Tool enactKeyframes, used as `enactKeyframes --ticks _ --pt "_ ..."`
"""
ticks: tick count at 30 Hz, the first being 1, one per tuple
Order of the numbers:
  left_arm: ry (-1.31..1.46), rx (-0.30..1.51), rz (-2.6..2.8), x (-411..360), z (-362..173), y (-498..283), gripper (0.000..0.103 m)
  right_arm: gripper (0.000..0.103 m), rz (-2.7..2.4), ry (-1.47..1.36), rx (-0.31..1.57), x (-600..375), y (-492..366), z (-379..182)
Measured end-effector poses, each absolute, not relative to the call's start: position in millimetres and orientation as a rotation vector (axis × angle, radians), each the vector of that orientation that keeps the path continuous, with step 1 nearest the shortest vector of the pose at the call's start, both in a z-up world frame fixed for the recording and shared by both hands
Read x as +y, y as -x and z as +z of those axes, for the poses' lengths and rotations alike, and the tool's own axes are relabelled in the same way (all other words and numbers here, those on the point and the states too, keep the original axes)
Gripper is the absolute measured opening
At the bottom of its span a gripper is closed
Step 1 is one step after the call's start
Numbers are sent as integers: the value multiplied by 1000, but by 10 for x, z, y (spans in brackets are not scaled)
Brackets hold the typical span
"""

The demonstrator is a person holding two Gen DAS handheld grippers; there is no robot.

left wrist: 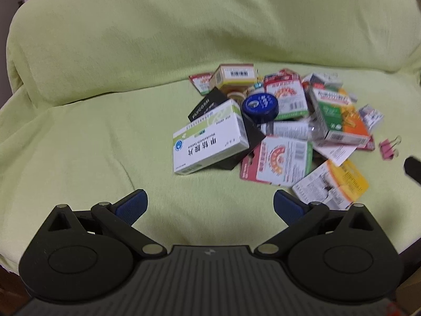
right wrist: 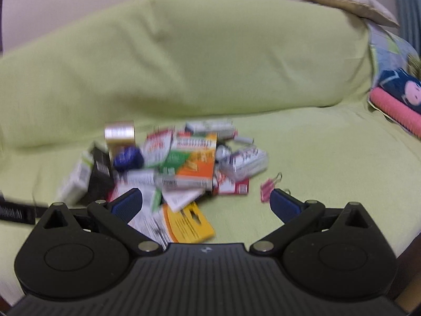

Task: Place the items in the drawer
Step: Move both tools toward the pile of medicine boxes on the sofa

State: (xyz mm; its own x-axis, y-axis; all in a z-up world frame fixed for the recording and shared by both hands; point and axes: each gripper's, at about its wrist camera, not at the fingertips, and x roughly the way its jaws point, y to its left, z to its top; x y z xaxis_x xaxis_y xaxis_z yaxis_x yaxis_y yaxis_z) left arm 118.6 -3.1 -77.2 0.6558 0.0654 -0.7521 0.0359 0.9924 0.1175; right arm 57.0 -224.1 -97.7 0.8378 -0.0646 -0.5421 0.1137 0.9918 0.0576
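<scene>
**Both grippers spread wide over a heap of small packages on a sofa**

The left gripper (left wrist: 210, 205) hangs empty, blue pads apart, above the light green sofa cover (left wrist: 92, 144). Ahead lies the jumbled pile of small boxes and cards (left wrist: 289, 121), a white and green medicine box (left wrist: 210, 142) at its near left, a round blue lid (left wrist: 260, 105) mid-heap. A pink binder clip (right wrist: 269, 187) sits just right of the pile. The right gripper (right wrist: 206, 205) is likewise apart, holding nothing.

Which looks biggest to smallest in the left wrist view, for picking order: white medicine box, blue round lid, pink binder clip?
1. white medicine box, though it lies nearest the camera
2. blue round lid
3. pink binder clip
</scene>
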Motion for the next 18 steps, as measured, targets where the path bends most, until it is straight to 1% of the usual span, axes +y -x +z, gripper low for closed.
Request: enactKeyframes --ticks 3,7,12,18 --pt "-153 865 7 -87 -835 -1223 102 102 -94 -58 614 -2226 -650 -1064" --pt "-164 889 -14 -138 -915 -1293 102 102 -80 -115 677 -2312 -741 -1186" --pt "-155 917 -28 -125 -1013 -1376 102 102 -82 -101 675 -2348 -783 -1291" --pt "-142 906 -29 -75 -1066 -1411 102 102 -83 -49 651 -2304 -841 -1350"
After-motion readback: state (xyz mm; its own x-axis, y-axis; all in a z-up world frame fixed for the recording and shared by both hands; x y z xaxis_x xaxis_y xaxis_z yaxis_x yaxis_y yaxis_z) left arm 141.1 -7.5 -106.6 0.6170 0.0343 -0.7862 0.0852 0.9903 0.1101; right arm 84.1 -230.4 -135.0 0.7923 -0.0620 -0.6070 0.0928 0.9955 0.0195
